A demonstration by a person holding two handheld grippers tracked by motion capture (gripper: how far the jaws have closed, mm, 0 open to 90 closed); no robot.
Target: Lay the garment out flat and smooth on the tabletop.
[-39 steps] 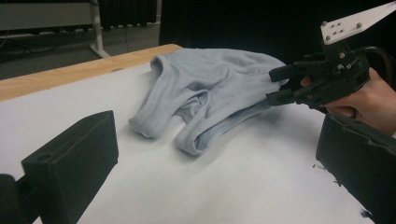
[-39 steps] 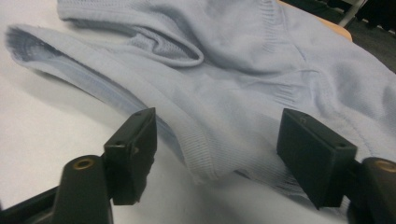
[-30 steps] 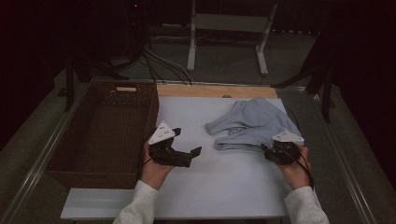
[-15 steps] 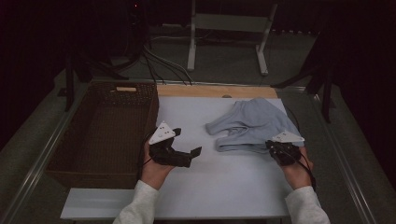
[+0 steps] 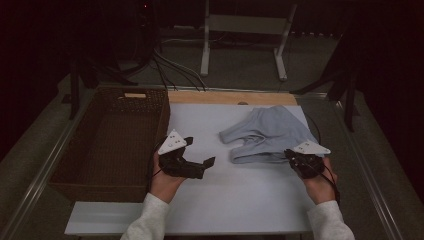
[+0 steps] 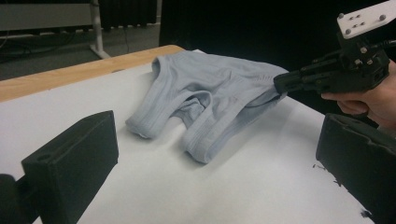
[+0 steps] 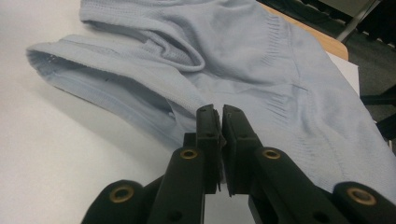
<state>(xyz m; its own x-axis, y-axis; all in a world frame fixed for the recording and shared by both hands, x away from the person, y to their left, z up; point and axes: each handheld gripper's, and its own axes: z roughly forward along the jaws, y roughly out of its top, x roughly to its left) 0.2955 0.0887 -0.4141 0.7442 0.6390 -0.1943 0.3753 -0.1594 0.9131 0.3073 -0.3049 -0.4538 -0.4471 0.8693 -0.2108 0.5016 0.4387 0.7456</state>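
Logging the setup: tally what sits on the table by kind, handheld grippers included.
Grey-blue garment: 1
Wicker basket: 1
Handheld grippers: 2, the left gripper and the right gripper
Total: 4

Dim lab, loose floor cables [image 5: 172, 70], metal stand [image 5: 245, 30], white worktable [image 5: 210, 200]

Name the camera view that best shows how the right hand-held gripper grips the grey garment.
The right gripper view: the right hand-held gripper has its jaws pinched on the grey garment's edge. The left gripper view shows that grip side-on from farther off; the high view shows it small and dim.
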